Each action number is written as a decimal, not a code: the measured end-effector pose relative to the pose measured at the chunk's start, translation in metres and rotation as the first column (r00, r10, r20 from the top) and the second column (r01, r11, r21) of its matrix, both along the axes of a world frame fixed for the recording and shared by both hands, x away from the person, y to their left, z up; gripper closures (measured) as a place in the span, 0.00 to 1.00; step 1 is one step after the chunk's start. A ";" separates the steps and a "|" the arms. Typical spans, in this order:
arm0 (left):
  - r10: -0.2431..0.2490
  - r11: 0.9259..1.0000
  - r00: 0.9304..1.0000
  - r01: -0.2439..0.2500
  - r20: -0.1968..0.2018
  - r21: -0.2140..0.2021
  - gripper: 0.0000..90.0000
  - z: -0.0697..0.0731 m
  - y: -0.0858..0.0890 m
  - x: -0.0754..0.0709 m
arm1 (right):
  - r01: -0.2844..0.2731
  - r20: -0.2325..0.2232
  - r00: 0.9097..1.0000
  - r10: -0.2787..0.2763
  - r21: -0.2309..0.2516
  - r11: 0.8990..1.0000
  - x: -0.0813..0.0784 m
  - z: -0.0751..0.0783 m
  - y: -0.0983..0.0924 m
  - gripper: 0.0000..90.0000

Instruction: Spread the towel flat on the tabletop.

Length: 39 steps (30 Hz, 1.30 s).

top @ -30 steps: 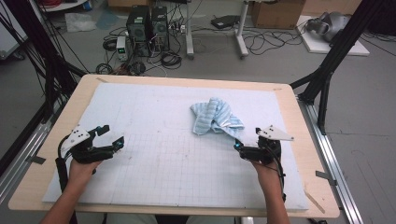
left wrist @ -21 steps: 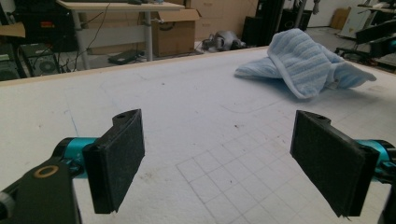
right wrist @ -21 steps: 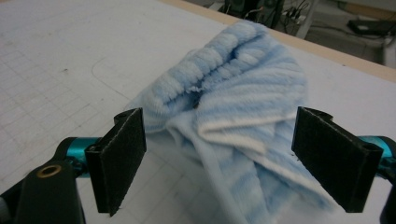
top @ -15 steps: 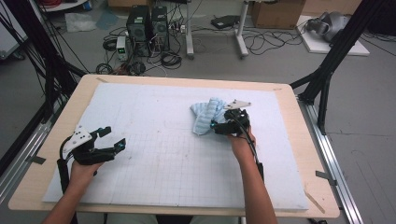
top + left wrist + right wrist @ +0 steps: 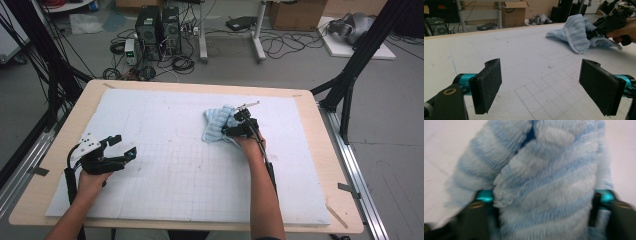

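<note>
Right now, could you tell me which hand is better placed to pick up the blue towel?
Right. The right tongs have just been closing around a fold of the towel. The left tongs hang open, far across the white mat.

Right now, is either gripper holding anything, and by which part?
The right gripper has a bunched fold of the blue striped towel between its jaws, which have just been closing; a firm grip cannot be told. The left gripper is open, holding nothing.

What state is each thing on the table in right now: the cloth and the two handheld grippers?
Light blue striped terry towel: crumpled in a heap on the white gridded mat, a fold between the right gripper's jaws.
Right gripper: jaws have just been closing around the towel fold.
Left gripper: open, nothing between its jaws, apart from the towel.
</note>
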<state>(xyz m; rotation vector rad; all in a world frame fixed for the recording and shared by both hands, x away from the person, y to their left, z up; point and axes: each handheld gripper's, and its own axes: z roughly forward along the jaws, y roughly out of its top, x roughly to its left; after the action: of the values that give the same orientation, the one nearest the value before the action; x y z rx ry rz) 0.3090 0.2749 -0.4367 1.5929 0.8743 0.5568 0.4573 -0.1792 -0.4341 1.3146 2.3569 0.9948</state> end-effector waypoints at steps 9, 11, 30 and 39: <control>0.028 1.000 1.000 -0.028 0.007 -0.008 0.21 0.002 0.007 -0.002 | -0.144 -0.057 0.987 0.152 0.125 0.982 -0.026 0.001 0.018 0.69; 0.033 0.999 0.999 -0.033 0.008 -0.013 0.21 0.003 0.009 -0.003 | -0.184 -0.060 0.979 0.194 0.143 0.972 -0.036 0.000 0.027 0.69; 0.046 0.999 0.999 -0.046 0.014 -0.025 0.21 0.005 0.013 -0.004 | -0.293 0.046 0.956 0.290 0.226 0.929 -0.090 0.023 0.059 0.32; 0.037 0.999 0.999 -0.037 0.010 -0.023 0.21 0.004 0.009 -0.002 | -0.358 0.137 0.932 0.337 0.185 0.915 -0.091 0.041 0.050 0.80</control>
<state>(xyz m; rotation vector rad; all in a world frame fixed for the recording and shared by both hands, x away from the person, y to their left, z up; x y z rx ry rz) 0.3067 0.2844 -0.4323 1.5544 0.9009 0.5788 0.3662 -0.1290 -0.3934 0.8903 2.5142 1.4085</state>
